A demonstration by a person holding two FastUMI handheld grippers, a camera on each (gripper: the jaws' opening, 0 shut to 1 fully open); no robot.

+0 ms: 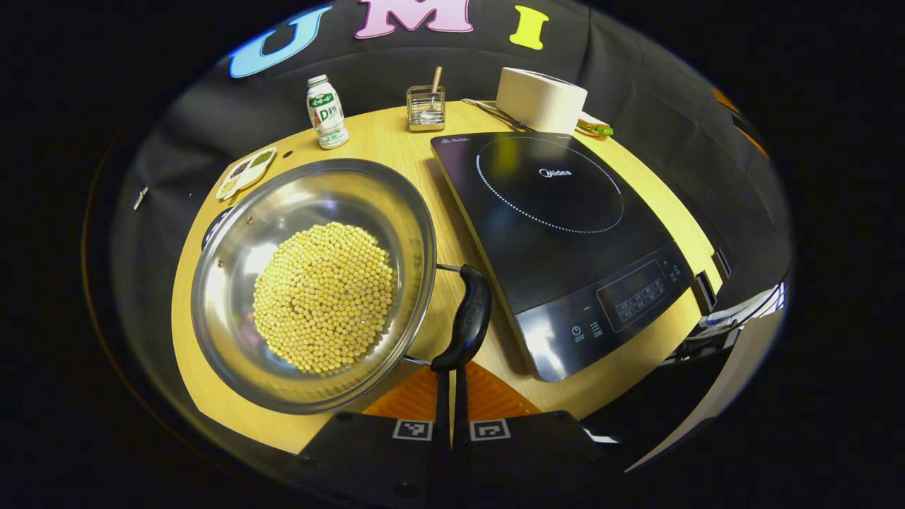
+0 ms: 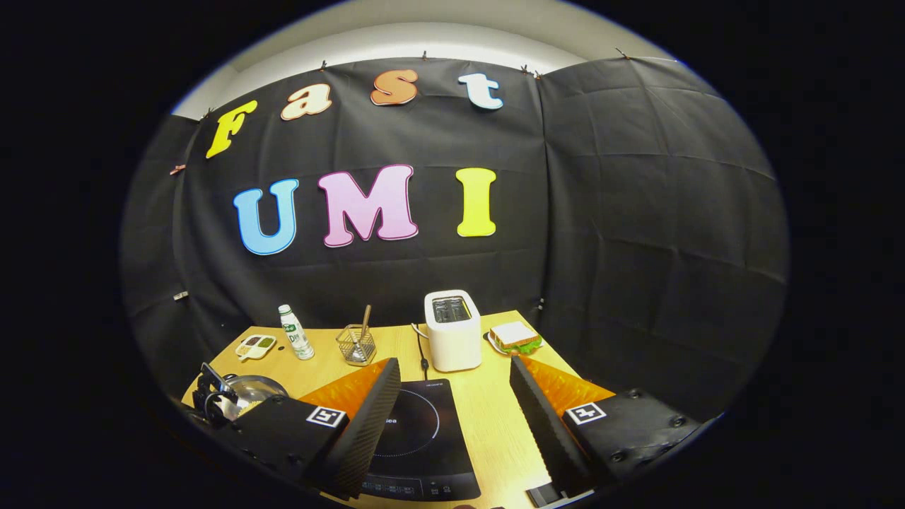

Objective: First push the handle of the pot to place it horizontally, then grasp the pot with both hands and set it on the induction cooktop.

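Pot (image 1: 311,283) left of cooktop (image 1: 558,233); handle (image 1: 466,322) upright, facing cooktop; left claw (image 1: 450,385) clenched below handle; right claw (image 2: 452,417) released

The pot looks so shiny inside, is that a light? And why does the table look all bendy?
In the left gripper view, bright glare from overhead light gleams on the pot's steel wall, and the induction cooktop's glass catches a reflection too. The table bulges because the fisheye lens curves everything. In the right gripper view the wall bends likewise, and the picture looks sharp.
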